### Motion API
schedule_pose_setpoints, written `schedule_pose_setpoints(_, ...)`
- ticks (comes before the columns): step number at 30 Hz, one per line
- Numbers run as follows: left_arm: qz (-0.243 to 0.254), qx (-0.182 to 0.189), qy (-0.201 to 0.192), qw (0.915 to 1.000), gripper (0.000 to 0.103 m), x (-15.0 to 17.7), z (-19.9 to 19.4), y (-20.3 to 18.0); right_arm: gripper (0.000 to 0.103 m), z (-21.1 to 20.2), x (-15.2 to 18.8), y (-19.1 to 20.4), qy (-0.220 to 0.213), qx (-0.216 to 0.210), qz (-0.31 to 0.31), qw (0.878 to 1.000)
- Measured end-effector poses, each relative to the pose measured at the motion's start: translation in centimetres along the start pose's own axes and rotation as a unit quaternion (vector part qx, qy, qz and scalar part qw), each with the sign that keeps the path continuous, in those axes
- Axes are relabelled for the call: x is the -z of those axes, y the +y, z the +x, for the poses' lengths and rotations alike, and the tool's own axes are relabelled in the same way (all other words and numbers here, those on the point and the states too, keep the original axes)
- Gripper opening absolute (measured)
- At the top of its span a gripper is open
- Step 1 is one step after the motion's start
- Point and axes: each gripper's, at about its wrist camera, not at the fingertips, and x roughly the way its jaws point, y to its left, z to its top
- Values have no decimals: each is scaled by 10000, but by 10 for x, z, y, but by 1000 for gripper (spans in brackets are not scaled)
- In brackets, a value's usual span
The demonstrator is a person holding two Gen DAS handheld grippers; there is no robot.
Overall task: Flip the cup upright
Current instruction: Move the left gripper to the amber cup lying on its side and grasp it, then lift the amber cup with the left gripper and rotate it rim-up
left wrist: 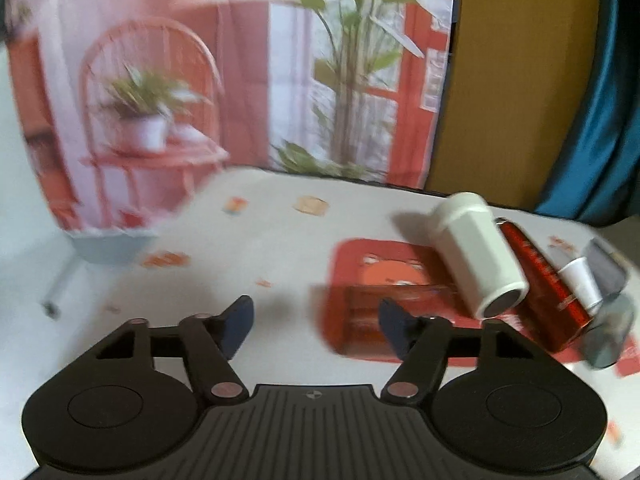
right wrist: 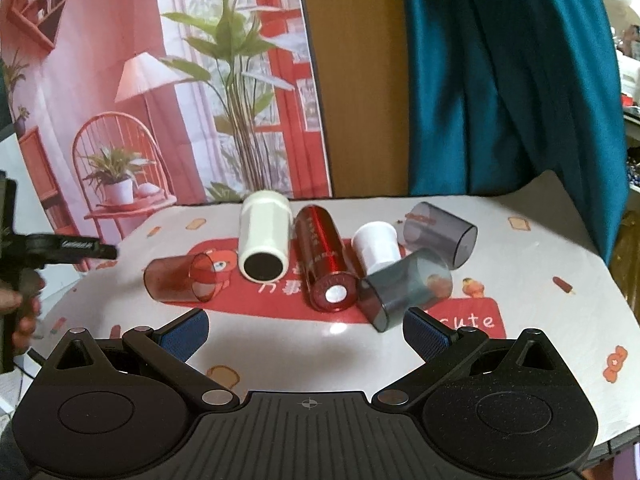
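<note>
Several cups lie on their sides on the table. In the right wrist view: a clear red cup (right wrist: pixel 178 279), a white cup (right wrist: pixel 264 236), a shiny red cup (right wrist: pixel 326 258), a small white cup (right wrist: pixel 376 245) and two grey cups (right wrist: pixel 404 288) (right wrist: pixel 440 232). My right gripper (right wrist: pixel 306 332) is open and empty, just in front of the row. My left gripper (left wrist: pixel 316 326) is open and empty, with the clear red cup (left wrist: pixel 384 312) blurred just beyond its right finger. The white cup (left wrist: pixel 476 252) and shiny red cup (left wrist: pixel 544 280) lie to its right.
The table (right wrist: pixel 540 280) has a white cloth with a red mat (right wrist: pixel 256 300). A printed backdrop (right wrist: pixel 160 80) and a blue curtain (right wrist: pixel 512 80) stand behind. The other handheld gripper and a hand (right wrist: pixel 24 280) are at the left edge.
</note>
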Motion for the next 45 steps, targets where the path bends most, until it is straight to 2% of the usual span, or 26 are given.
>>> schedule_pose_setpoints(3,-267,388,81,9989,70,0,22,0,103,7,3,-4,115,72,29,9999)
schedule_pose_setpoints(5,-230,537,41,9983,69,0,33,-5,103,12,4,-7,176,98,77,9998)
schedule_pose_setpoints(9,-201,652,272,9973,60,-1,52,-11,103,20,6,-11,258,113,78,9996)
schedule_pose_setpoints(17,-390,969,462,9935,60,6,70,-10,103,33,8,-9,364,137,-11,9992)
schedule_pose_setpoints(19,-491,1002,473,9926,59,9,68,-10,103,36,8,-8,410,105,-18,9991)
schedule_pose_setpoints(27,-487,1588,657,9839,59,28,45,-27,103,43,10,-7,533,53,20,9986)
schedule_pose_setpoints(29,-348,1762,717,9811,59,34,37,-35,103,44,11,-9,554,49,57,9984)
schedule_pose_setpoints(31,-10,1890,733,9792,60,38,29,-47,103,45,11,-10,576,45,86,9983)
schedule_pose_setpoints(32,169,1841,676,9804,61,39,25,-52,103,45,12,-10,585,40,90,9982)
schedule_pose_setpoints(34,508,1519,419,9862,63,40,15,-58,103,44,12,-10,579,25,80,9983)
schedule_pose_setpoints(36,825,1136,-18,9901,70,39,5,-61,103,43,12,-10,559,48,86,9984)
schedule_pose_setpoints(38,1111,935,-301,9889,78,35,4,-64,103,44,12,-11,578,104,121,9982)
schedule_pose_setpoints(39,1186,952,-285,9880,82,32,8,-66,103,45,13,-12,594,105,139,9981)
schedule_pose_setpoints(45,1256,1321,218,9830,81,32,47,-75,103,44,13,-11,573,137,119,9982)
